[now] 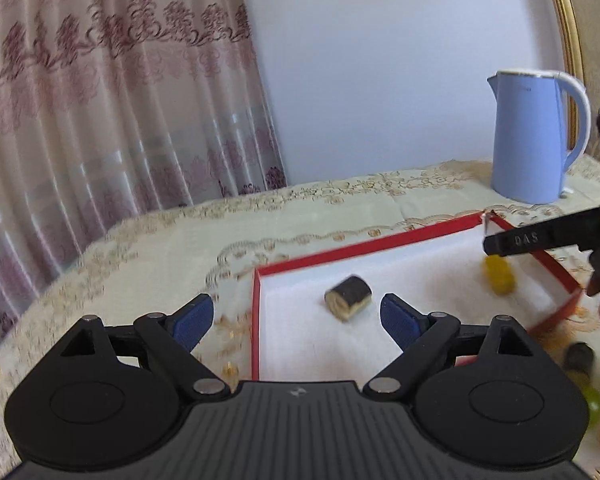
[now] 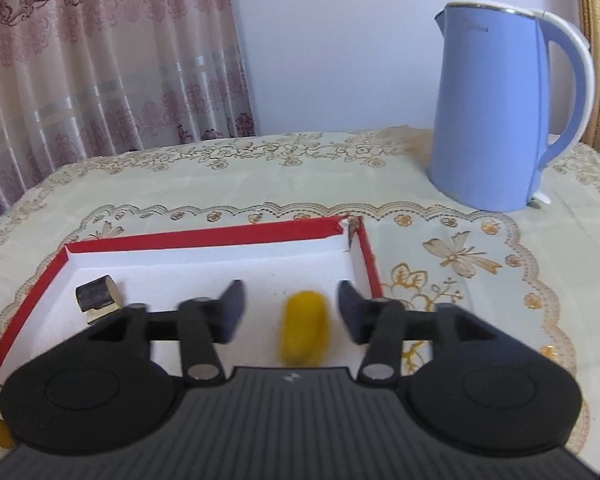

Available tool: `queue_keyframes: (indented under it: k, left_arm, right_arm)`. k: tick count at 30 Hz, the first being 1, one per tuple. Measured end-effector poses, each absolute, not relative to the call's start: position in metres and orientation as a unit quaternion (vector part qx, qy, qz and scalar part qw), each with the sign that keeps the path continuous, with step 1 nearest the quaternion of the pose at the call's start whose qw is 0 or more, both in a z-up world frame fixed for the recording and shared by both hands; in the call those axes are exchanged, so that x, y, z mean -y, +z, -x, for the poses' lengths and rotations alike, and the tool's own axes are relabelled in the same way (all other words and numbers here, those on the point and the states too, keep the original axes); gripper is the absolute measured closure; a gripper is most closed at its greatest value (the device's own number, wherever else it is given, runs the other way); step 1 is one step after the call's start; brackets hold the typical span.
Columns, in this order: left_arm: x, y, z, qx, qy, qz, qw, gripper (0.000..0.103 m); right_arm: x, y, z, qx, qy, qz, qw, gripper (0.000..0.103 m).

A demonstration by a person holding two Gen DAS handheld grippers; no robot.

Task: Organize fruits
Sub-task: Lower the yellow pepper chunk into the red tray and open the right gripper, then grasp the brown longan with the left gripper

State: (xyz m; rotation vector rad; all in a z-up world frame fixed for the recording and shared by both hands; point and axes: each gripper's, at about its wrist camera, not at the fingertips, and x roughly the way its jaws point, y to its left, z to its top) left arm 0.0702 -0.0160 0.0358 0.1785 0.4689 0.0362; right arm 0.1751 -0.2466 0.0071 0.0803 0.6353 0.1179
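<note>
Right claw parted, pads clear of the yellow fruit piece lying between them on the white floor of the red-rimmed box. Grip released, nothing held. Piece blurred; possibly corn-like, cannot tell for sure.

Left claw spread wide, empty, hovering near the box's left wall. Dark roll-shaped piece resting inside the box just ahead of it, well apart from the yellow one.

Outside the box, low at right in the left wrist view: a dark round item and a green round one on the table, both blurred. Likely the fruits still to sort.

Blue kettle standing behind the box, clear of it.

Step in hand, as judged: setting down the yellow piece. To do it well: draw the right claw straight back, pads staying off the piece so it does not roll or drag. Avoid clipping the low rim on the way out. Left claw best sent round the box for the loose round fruits; approach from above, close gently, since round ones may roll.
</note>
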Motion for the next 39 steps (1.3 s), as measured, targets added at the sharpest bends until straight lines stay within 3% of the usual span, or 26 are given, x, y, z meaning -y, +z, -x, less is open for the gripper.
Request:
queue_keyframes:
  k: [8, 12, 14, 25, 27, 31, 35, 39]
  left_arm:
    - [-0.031, 0.021, -0.016, -0.241, -0.017, -0.051, 0.969, 0.012]
    - [-0.05, 0.01, 0.006, -0.235, -0.041, -0.067, 0.969, 0.012]
    - [-0.056, 0.005, 0.013, -0.237, -0.057, -0.075, 0.967, 0.012]
    - [-0.028, -0.017, -0.01, -0.249, -0.081, -0.097, 0.96, 0.012]
    - [-0.024, -0.022, -0.02, -0.267, -0.072, -0.098, 0.956, 0.03]
    - [-0.024, -0.033, -0.038, -0.31, -0.071, -0.079, 0.945, 0.049]
    - [-0.028, -0.035, -0.043, -0.316, -0.06, -0.067, 0.944, 0.05]
    - [-0.027, -0.033, -0.045, -0.319, -0.058, -0.068, 0.944, 0.063]
  right_arm:
    - [0.252, 0.051, -0.063, -0.216, 0.074, -0.072, 0.971, 0.04]
    - [0.251, 0.056, 0.013, -0.165, 0.066, -0.095, 0.98, 0.034]
    - [0.25, 0.054, 0.035, -0.159, 0.061, -0.096, 0.981, 0.028]
    - [0.229, 0.043, 0.055, -0.179, 0.071, -0.049, 0.98, 0.028]
    - [0.225, 0.042, 0.057, -0.179, 0.069, -0.038, 0.981, 0.028]
    - [0.225, 0.041, 0.058, -0.179, 0.07, -0.039, 0.981, 0.028]
    - [0.228, 0.04, 0.057, -0.181, 0.068, -0.041, 0.98, 0.028]
    - [0.23, 0.037, 0.054, -0.184, 0.067, -0.043, 0.98, 0.028]
